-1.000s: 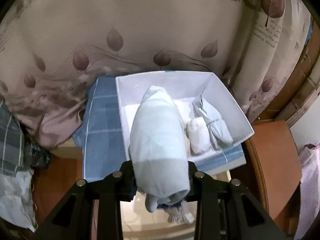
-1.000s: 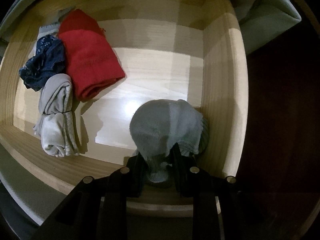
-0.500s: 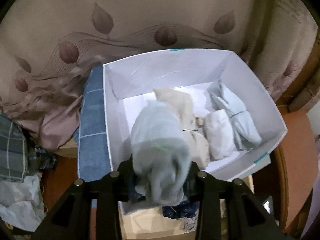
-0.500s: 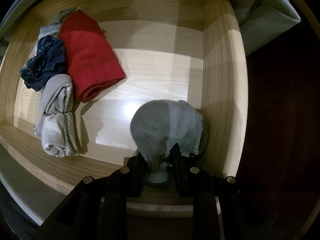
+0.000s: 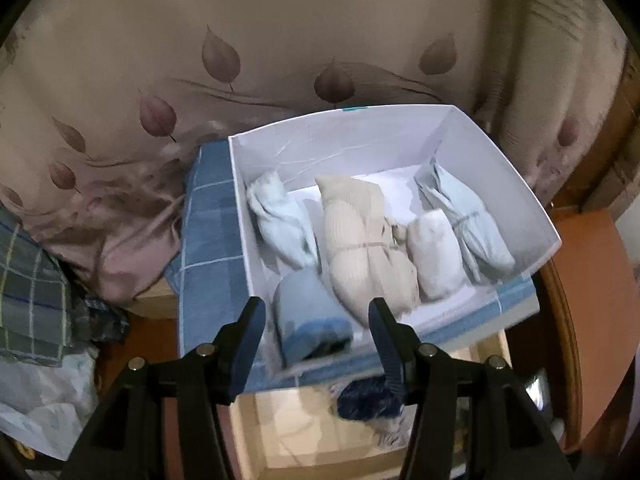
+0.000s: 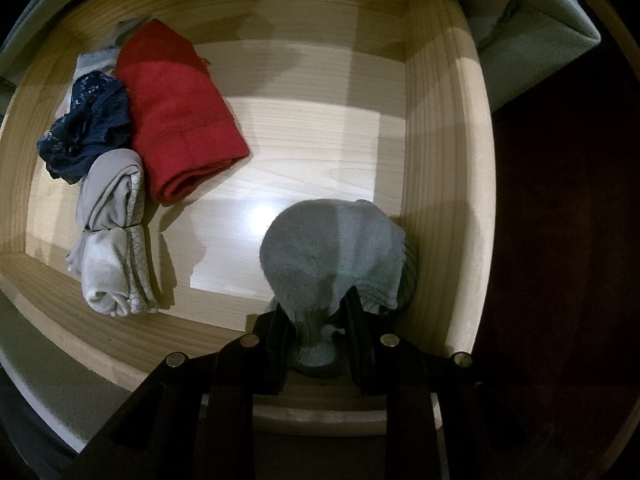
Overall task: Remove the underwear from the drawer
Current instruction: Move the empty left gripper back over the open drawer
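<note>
The left tongs (image 5: 317, 320) have just been opening and stand released around a pale blue rolled garment (image 5: 310, 322) lying in the white box (image 5: 532, 216), beside a beige bundle (image 5: 366, 248). The right tongs (image 6: 316, 320) are clenched on a grey-green rolled garment (image 6: 334, 252) in the wooden drawer (image 6: 444, 160), with red underwear (image 6: 178, 112) further left.

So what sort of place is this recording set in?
Most likely a bedroom at home. A leaf-print bedcover lies behind a white box holding rolled garments, and a wooden drawer holds folded underwear such as a red piece.
</note>
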Available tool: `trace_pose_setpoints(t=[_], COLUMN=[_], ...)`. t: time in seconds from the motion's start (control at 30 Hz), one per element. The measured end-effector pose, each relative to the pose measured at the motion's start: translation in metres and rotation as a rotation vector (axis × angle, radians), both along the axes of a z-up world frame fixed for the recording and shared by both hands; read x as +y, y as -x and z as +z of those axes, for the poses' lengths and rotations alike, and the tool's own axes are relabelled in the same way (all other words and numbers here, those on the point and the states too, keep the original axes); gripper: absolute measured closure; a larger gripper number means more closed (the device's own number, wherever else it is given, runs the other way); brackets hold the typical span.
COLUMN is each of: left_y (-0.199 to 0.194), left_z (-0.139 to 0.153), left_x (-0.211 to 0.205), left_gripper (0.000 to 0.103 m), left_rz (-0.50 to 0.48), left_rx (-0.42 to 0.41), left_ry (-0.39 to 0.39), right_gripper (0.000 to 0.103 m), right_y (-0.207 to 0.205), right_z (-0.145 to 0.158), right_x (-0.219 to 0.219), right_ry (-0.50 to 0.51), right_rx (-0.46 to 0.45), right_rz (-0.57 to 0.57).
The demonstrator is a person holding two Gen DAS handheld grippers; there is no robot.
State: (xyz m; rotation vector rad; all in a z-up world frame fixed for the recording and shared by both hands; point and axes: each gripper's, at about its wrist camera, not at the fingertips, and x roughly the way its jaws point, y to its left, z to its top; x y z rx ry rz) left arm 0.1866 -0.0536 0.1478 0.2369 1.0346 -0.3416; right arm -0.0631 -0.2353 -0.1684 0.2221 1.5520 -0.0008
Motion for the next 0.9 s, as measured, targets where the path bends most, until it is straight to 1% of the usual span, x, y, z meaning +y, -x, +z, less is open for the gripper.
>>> trace_pose_setpoints(t=[0.07, 0.13, 0.27, 0.4, 0.57, 0.63, 0.7, 0.77, 0.83, 0.9], left_y=[0.015, 0.027, 0.05, 0.074, 0.095, 0.104, 0.109, 0.116, 0.119, 0.121], left_z=[0.005, 0.007, -0.005, -0.039, -0.092, -0.117, -0.133, -0.15, -0.161, -0.172], left_x=[0.009, 0.019, 0.04, 0.058, 0.076, 0.08, 0.081, 0.084, 0.087, 0.093], left_gripper=[0.048, 0.048, 0.047, 0.047, 0.047, 0.047, 0.047, 0.047, 0.047, 0.047], left_rz=[-0.013, -0.002, 0.033, 0.084, 0.163, 0.198, 0.219, 0.242, 0.255, 0.291], left_rx=[-0.011, -0.012, 0.011, 0.029, 0.042, 0.038, 0.04, 0.037, 0.042, 0.049], left_ry=[0.001, 0.001, -0.007, -0.02, -0.025, -0.045, -0.061, -0.048, -0.034, -0.023], right_gripper=[0.081, 0.081, 0.081, 0.081, 0.082, 0.082, 0.083, 0.083, 0.084, 0.084], right_y=[-0.001, -0.003, -0.006, -0.008, -0.01, -0.01, -0.009, -0.01, -0.011, -0.014], right_z=[-0.001, -0.003, -0.005, -0.004, -0.002, 0.001, 0.004, 0.006, 0.01, 0.017], right_x=[0.001, 0.001, 0.003, 0.006, 0.009, 0.009, 0.01, 0.009, 0.007, 0.003], right_ry=[0.003, 0.004, 0.008, 0.021, 0.028, 0.031, 0.033, 0.028, 0.018, 0.01], right_rx=[0.003, 0.009, 0.014, -0.015, -0.043, -0.065, -0.087, -0.109, -0.133, -0.162], right_rz=[0.0, 0.001, 0.001, 0.0, -0.007, -0.016, -0.022, -0.042, -0.061, -0.082])
